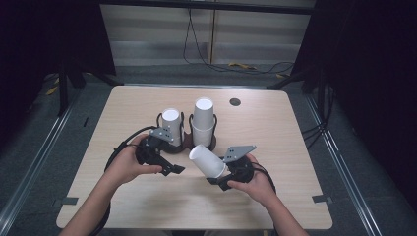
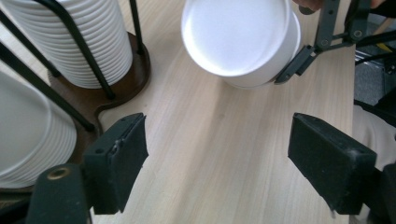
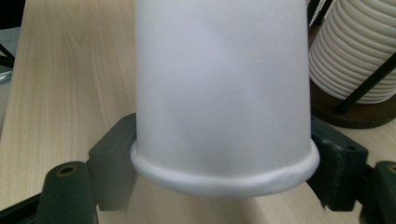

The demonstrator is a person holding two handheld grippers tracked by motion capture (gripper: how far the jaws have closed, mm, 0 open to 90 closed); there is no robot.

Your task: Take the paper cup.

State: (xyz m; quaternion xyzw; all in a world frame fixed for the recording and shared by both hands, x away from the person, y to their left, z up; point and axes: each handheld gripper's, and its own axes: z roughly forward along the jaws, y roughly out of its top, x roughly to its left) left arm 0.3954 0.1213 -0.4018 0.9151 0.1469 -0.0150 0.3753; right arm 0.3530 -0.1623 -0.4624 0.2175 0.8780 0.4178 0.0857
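A white paper cup lies tilted in my right gripper, its closed bottom toward the left gripper and its rolled rim squeezed between the pads. My left gripper hovers low over the table with its jaws wide apart and nothing between them. In the left gripper view the cup's bottom is just ahead. Two stacks of white cups stand upside down in a black wire holder behind both grippers.
The holder has a dark wooden base close to my left jaw. The light wood table has a small dark round hole at the back right. Cables lie on the floor beyond the far edge.
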